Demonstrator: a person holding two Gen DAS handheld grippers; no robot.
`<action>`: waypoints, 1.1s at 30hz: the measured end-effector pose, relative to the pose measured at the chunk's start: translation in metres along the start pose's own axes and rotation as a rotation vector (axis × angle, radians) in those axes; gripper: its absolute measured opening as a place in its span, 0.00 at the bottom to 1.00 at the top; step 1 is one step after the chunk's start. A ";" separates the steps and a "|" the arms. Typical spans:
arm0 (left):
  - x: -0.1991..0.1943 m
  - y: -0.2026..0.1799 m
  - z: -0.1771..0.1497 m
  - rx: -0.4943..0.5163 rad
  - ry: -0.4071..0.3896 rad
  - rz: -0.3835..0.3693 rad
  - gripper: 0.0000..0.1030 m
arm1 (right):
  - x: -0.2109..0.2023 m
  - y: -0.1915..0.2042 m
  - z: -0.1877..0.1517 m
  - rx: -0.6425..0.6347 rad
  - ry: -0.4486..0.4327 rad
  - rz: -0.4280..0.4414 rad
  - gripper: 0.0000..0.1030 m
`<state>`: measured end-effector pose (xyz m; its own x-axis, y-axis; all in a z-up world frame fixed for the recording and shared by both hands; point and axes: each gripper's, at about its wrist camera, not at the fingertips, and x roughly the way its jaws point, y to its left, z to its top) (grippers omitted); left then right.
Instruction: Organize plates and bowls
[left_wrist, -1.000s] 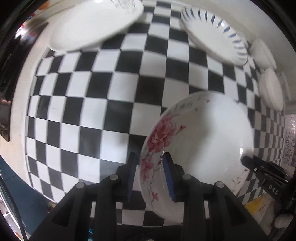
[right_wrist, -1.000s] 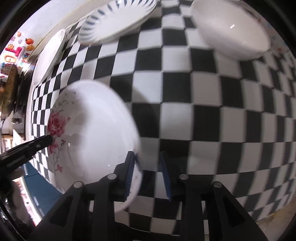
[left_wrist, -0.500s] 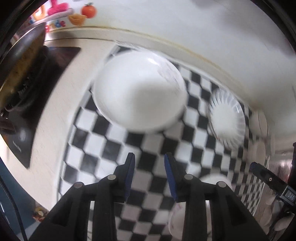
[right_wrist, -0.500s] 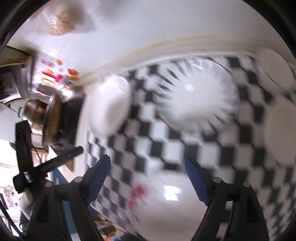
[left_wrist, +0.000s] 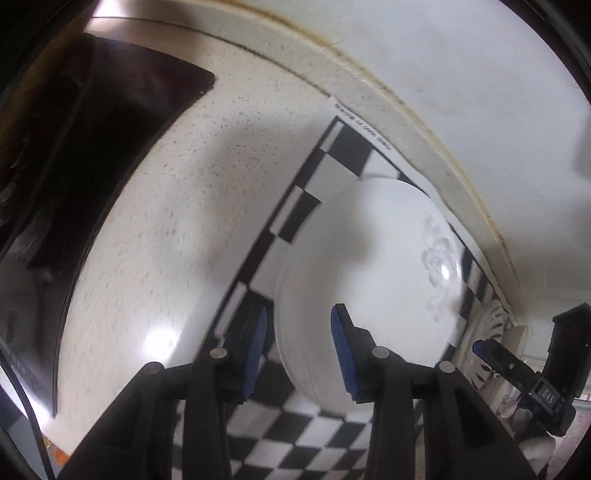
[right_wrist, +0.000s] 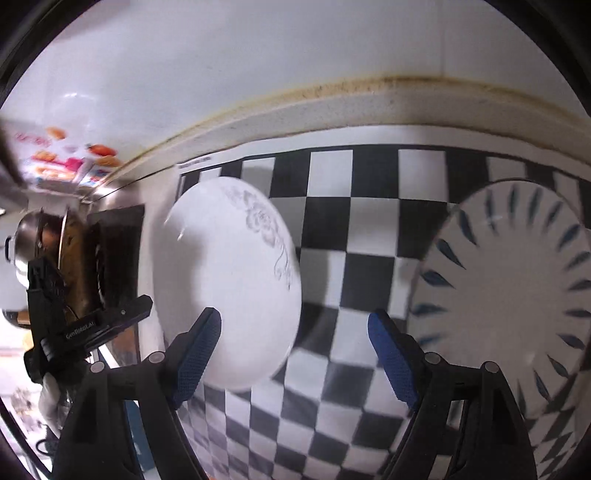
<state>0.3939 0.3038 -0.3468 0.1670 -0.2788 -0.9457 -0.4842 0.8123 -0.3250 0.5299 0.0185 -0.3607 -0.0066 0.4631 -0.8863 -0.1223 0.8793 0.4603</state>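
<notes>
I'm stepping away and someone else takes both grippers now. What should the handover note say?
Left hand-held gripper: partly open, holds nothing, its fingers astride the near rim of the grey-flowered plate.
Right hand-held gripper: wide open, empty, over the checkered mat between that plate and the blue-dashed plate.
Done: nothing stacked in view.
Left: grasp the plates and stack them.

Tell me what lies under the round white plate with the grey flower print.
The round white plate with the grey flower print rests on the black-and-white checkered mat, near its corner. The squares directly beneath the plate are covered, so anything else under it cannot be seen.
</notes>
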 end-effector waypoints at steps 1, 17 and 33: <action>0.005 0.001 0.004 0.004 0.010 0.001 0.33 | 0.004 0.001 0.003 0.000 0.002 -0.001 0.81; 0.044 -0.028 0.022 0.137 0.068 0.034 0.29 | 0.063 0.026 0.032 -0.026 0.094 0.007 0.55; 0.042 -0.035 0.004 0.160 0.015 0.070 0.23 | 0.064 0.019 0.030 -0.038 0.069 -0.032 0.19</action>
<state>0.4215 0.2658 -0.3751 0.1245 -0.2252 -0.9663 -0.3511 0.9009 -0.2552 0.5573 0.0681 -0.4075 -0.0701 0.4250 -0.9025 -0.1611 0.8880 0.4307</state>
